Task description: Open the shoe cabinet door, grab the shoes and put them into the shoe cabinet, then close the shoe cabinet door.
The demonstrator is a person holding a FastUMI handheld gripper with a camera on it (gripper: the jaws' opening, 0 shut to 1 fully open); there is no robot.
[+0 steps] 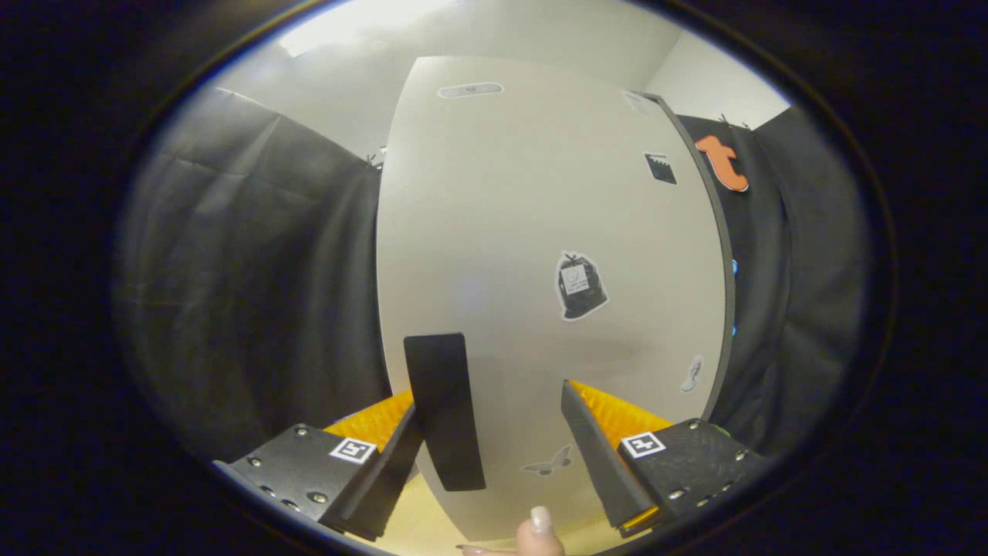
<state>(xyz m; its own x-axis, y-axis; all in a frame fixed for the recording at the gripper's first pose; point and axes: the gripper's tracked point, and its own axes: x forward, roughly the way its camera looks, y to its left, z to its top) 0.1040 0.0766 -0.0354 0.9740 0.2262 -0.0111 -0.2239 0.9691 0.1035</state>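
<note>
The shoe cabinet door is a tall white panel standing close in front of me. Its flat black handle hangs upright near the door's left edge. My gripper is open and held right up to the door. The handle lies between the fingers, against the inner side of the left finger, with a wide gap to the right finger. No shoes are in sight. Whether the door is ajar I cannot tell.
Several stickers dot the door, among them a black bag sticker and a butterfly. Black cloth hangs on both sides of the cabinet. A person's fingertip pokes in below the fingers. Pale floor shows under the door.
</note>
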